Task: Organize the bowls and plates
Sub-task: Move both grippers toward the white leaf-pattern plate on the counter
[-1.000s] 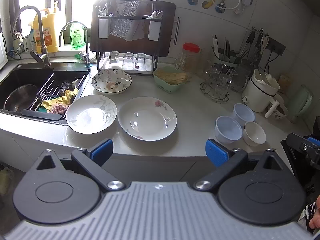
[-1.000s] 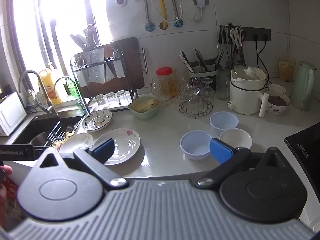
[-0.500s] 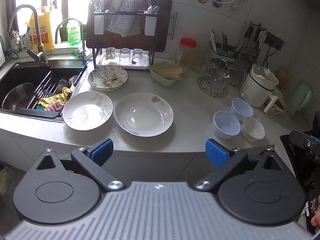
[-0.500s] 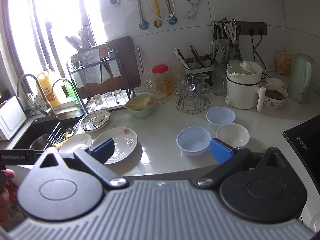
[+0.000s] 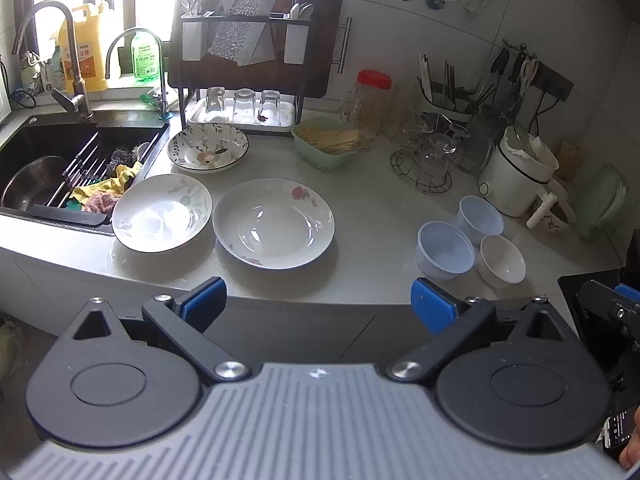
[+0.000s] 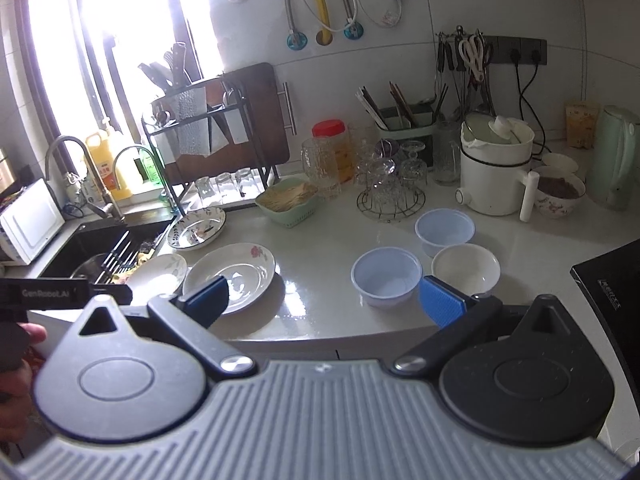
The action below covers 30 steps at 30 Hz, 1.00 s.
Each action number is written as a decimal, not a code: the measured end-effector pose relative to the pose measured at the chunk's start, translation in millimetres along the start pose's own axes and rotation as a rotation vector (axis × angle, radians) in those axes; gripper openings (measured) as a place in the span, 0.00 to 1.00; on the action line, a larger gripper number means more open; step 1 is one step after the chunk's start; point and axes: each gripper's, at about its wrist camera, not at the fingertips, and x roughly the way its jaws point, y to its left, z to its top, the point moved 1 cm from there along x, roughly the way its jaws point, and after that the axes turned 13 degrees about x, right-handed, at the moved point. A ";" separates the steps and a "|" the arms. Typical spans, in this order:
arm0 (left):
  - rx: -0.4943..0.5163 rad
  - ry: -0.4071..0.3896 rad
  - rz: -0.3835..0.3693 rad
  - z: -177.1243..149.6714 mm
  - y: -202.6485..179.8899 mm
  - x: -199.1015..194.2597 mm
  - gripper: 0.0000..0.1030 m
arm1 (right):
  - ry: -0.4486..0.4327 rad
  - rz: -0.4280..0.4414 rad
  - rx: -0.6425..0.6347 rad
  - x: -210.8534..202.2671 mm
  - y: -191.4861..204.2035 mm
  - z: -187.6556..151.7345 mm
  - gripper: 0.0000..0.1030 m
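Closest in, both tools are hanging back off the front edge of the desk (image 5: 380, 216), nothing in either one. The left tool (image 5: 318, 300) has its blue pads spread wide, and the right tool (image 6: 324, 294) is spread just the same.

Past that edge, the dishes all sit loose. On the left there's the rose plate (image 5: 274, 224) and, touching its rim on the sink side, the leaf-print plate (image 5: 162, 212), which hangs over the sink (image 5: 24, 136) corner. Over to the right are three bowls bunched together: the front blue bowl (image 6: 386, 276), the back blue bowl (image 6: 444, 230) and the white bowl (image 6: 466, 270).

Further back, the floral plate (image 5: 208, 148) sits alone in front of the dish rack (image 5: 240, 116) holding glasses.

So as far as I can tell, pretty much nothing's done yet. No stacks, no nested bowls. Looks like all three plates and all three bowls still need gathering up.
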 end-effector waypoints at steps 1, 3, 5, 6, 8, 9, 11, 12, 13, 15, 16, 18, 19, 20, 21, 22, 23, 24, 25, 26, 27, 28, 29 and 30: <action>-0.007 -0.008 0.003 -0.8 -2.8 1.2 0.97 | 0.000 -0.003 -0.003 0.5 -2.4 -0.4 1.00; -0.042 0.001 0.012 -4.0 -8.7 6.4 0.97 | 0.034 -0.011 -0.010 0.9 -9.4 1.2 1.00; -0.070 0.001 -0.010 -9.0 -15.3 11.3 0.97 | 0.027 0.009 -0.011 0.3 -15.0 0.7 1.00; -0.077 0.002 -0.016 -11.6 -18.7 13.8 0.97 | 0.024 0.013 -0.018 -0.3 -18.4 0.5 1.00; -0.084 0.010 -0.008 -16.2 -25.1 18.9 0.97 | 0.031 0.012 -0.031 0.3 -24.1 1.0 1.00; -0.088 0.020 0.000 -17.9 -27.0 20.9 0.97 | 0.034 0.013 -0.035 1.5 -26.1 1.1 1.00; -0.098 0.027 0.001 -21.0 -28.7 23.8 0.97 | 0.038 0.016 -0.025 3.9 -30.7 1.7 1.00; -0.100 0.029 0.000 -22.2 -29.4 24.9 0.97 | 0.034 0.016 -0.016 4.8 -32.3 2.0 1.00; -0.099 0.033 0.002 -22.6 -29.9 26.6 0.97 | 0.037 0.017 -0.006 5.9 -33.9 1.9 1.00; -0.096 0.042 0.007 -22.1 -29.3 30.7 0.97 | 0.043 0.033 0.021 8.4 -37.4 1.9 1.00; -0.096 0.046 0.007 -21.5 -27.9 32.6 0.97 | 0.045 0.038 0.041 8.2 -39.6 2.2 1.00; -0.098 0.050 0.006 -19.8 -25.3 36.6 0.97 | 0.047 0.041 0.052 10.2 -39.0 0.3 1.00; -0.098 0.051 0.005 -18.9 -22.4 38.8 0.97 | 0.051 0.042 0.046 12.8 -37.7 -1.2 1.00; -0.096 0.054 0.007 -18.0 -20.1 41.2 0.97 | 0.056 0.041 0.042 16.0 -36.1 -2.9 1.00; -0.093 0.056 0.005 -16.3 -17.0 43.6 0.97 | 0.061 0.041 0.044 19.6 -34.5 -4.4 1.00; -0.089 0.056 0.004 -14.9 -13.2 45.8 0.97 | 0.067 0.039 0.049 24.0 -32.9 -6.0 1.00; -0.089 0.054 0.006 -13.4 -8.8 48.1 0.97 | 0.068 0.037 0.052 27.8 -30.1 -7.0 1.00; -0.090 0.053 0.009 -11.5 -2.9 51.2 0.97 | 0.070 0.030 0.051 32.5 -27.3 -7.5 1.00; -0.090 0.054 0.007 -9.1 3.3 55.0 0.97 | 0.070 0.025 0.049 36.9 -22.5 -8.3 1.00; -0.090 0.056 -0.001 -6.0 9.8 59.3 0.97 | 0.068 0.024 0.047 41.5 -17.2 -9.6 1.00; -0.089 0.054 -0.011 -2.9 16.8 63.5 0.97 | 0.064 0.030 0.048 45.9 -11.9 -10.2 1.00; -0.083 0.051 -0.015 1.3 24.5 68.1 0.97 | 0.059 0.033 0.053 50.3 -6.6 -10.7 1.00; -0.075 0.047 -0.014 5.8 31.8 71.7 0.97 | 0.054 0.031 0.060 55.5 -1.4 -11.9 1.00; -0.064 0.040 -0.012 9.9 39.8 74.7 0.97 | 0.052 0.029 0.065 61.0 4.2 -12.1 1.00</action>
